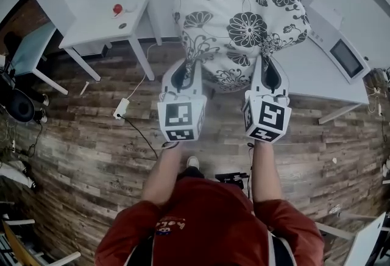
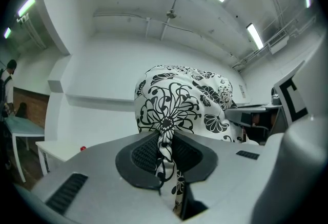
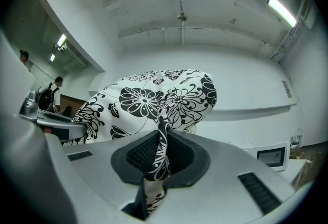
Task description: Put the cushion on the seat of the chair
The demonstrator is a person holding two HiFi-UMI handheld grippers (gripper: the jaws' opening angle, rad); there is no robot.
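While both grippers bite into it, the cushion hangs in the air above the wooden floor, between the two white tables and resting on neither. The left gripper has its jaws clamped on a thin fold of the flowered cloth at the cushion's near edge, and the right gripper pinches a second fold further along that edge.

That makes one cushion and two grippers. There are two tables, the small one with one little red thing near its far edge, and the longer one to the right. At the far left edge stands what looks like one chair with a pale teal seat, though the view is poor there. It is well apart from the cushion.

The risk is in the grip. Each jaw pair holds only cloth, not the stuffing, so a quick swing could pull a fold free and let that side drop. A low pass over the small table's corner could sweep the red thing off. One cable trails across the floor towards the chair and could catch a foot.
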